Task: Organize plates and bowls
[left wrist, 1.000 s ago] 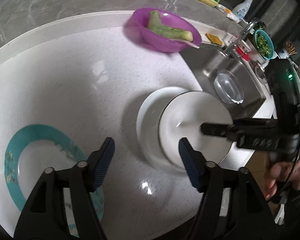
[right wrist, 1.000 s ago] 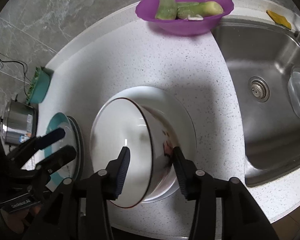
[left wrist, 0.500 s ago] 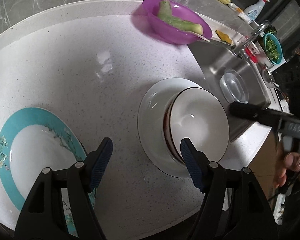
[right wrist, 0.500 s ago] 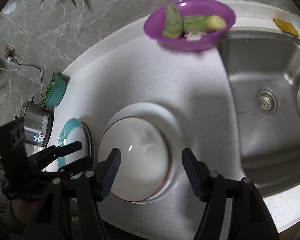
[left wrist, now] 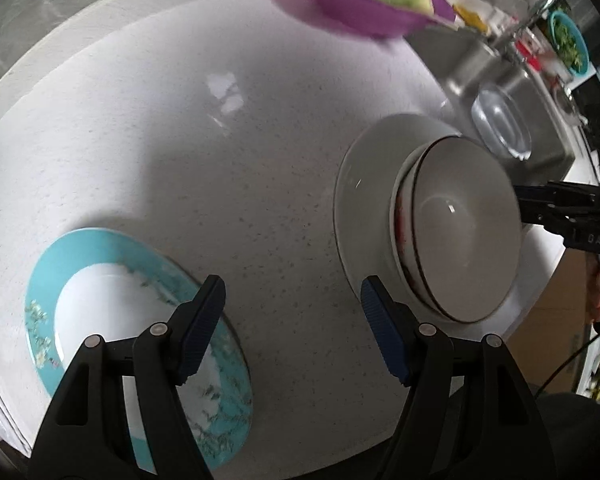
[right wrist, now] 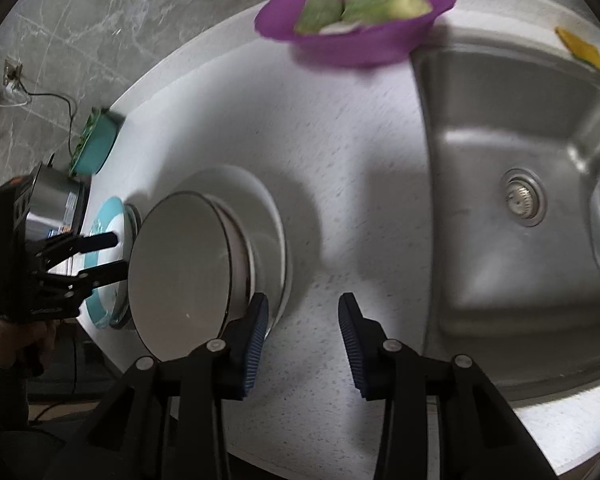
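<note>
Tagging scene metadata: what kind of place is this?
Most likely a home kitchen: a stainless steel sink with a drain set into a speckled white countertop, a faucet, stacked white bowls on a plate, and a purple bowl of green vegetables.

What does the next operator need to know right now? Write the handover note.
Left gripper: open, empty, hovering over the counter between the teal-rimmed plate and the stack.
Right gripper: open, empty, just right of the stack.
White bowls: nested, sitting on the white plate near the sink.
Done: bowls stacked on the white plate.
Left: the teal-rimmed plate lies apart at the counter's front edge; probably join it to the stack. The purple bowl holds vegetables, so likely leave it.
</note>
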Demonstrator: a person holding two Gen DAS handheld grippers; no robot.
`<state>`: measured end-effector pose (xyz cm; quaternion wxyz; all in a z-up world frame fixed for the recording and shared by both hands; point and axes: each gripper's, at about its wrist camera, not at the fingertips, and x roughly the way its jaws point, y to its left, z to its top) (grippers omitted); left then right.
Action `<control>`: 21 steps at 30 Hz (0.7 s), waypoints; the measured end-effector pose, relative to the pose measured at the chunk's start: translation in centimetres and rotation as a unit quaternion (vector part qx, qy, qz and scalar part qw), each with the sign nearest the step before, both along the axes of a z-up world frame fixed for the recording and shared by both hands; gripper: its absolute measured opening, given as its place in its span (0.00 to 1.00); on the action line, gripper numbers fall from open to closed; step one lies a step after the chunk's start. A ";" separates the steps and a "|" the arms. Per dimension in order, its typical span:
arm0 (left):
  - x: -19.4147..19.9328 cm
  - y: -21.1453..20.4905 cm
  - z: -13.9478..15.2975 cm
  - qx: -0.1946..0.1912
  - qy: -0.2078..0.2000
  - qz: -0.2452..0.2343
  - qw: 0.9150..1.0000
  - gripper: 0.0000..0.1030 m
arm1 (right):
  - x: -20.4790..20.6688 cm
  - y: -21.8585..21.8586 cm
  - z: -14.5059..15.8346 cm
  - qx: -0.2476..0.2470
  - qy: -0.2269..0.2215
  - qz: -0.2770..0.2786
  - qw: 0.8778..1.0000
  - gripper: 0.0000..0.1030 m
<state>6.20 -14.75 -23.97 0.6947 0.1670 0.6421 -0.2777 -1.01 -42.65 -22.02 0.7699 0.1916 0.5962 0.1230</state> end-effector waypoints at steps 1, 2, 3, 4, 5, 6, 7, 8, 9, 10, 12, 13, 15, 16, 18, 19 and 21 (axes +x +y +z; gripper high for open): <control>0.1 -0.3 -0.2 0.000 0.001 -0.001 1.000 0.67 | 0.0 0.1 -0.2 0.000 0.002 0.002 1.000 0.40; 0.3 -0.6 -0.5 0.004 0.000 -0.003 1.000 0.67 | 0.0 0.2 -0.4 0.001 0.003 0.004 1.000 0.40; 0.4 -0.9 -0.7 0.009 -0.001 -0.006 1.000 0.67 | 0.0 0.3 -0.4 0.003 0.003 0.003 1.000 0.40; 0.6 -1.1 -0.9 0.014 -0.003 -0.007 1.000 0.67 | 0.0 0.2 -0.5 0.003 0.003 0.004 1.000 0.40; 0.7 -1.4 -1.0 0.018 -0.006 -0.008 1.000 0.67 | 0.0 0.2 -0.5 0.002 0.003 0.005 1.000 0.40; 0.8 -1.6 -1.2 0.022 -0.006 -0.009 1.000 0.67 | 0.0 0.2 -0.5 0.000 0.003 0.005 1.000 0.40; 0.8 -1.8 -1.4 0.026 -0.008 -0.010 1.000 0.67 | 0.0 0.3 -0.5 -0.001 0.003 0.004 1.000 0.40; 1.0 -2.1 -1.5 0.030 -0.010 -0.011 0.999 0.67 | 0.0 0.3 -0.5 -0.002 0.004 0.003 1.000 0.40; 1.1 -2.2 -1.6 0.032 -0.011 -0.011 0.999 0.67 | 0.0 0.3 -0.5 -0.002 0.005 0.002 1.000 0.40; 1.4 -2.1 -1.8 0.031 -0.010 -0.006 0.999 0.67 | 0.1 0.4 -0.5 -0.001 0.008 0.001 1.000 0.40; 1.6 -2.0 -2.0 0.027 -0.009 -0.001 1.000 0.67 | 0.3 0.3 -0.5 0.000 0.011 0.001 1.000 0.40; 1.7 -1.8 -2.0 0.026 -0.010 0.002 1.000 0.68 | 0.4 0.2 -0.6 0.001 0.013 0.000 1.000 0.40; 2.0 -1.8 -2.0 0.021 -0.009 0.008 1.000 0.68 | 0.6 0.1 -0.7 0.003 0.013 0.002 1.000 0.40; 2.0 -1.9 -2.1 0.019 -0.008 0.010 1.000 0.68 | 0.6 -0.1 -0.7 0.004 0.012 0.004 1.000 0.40; 2.2 -1.9 -2.2 0.014 -0.003 0.015 1.000 0.68 | 0.5 -0.2 -0.7 0.011 0.004 0.004 1.000 0.39; 2.5 -2.3 -2.4 0.012 -0.003 0.016 1.000 0.68 | 0.3 -0.3 -0.8 0.015 -0.001 0.005 1.000 0.38; 2.4 -2.4 -2.6 0.004 0.001 0.020 1.000 0.67 | 0.0 -0.3 -0.8 0.027 -0.017 0.011 0.999 0.32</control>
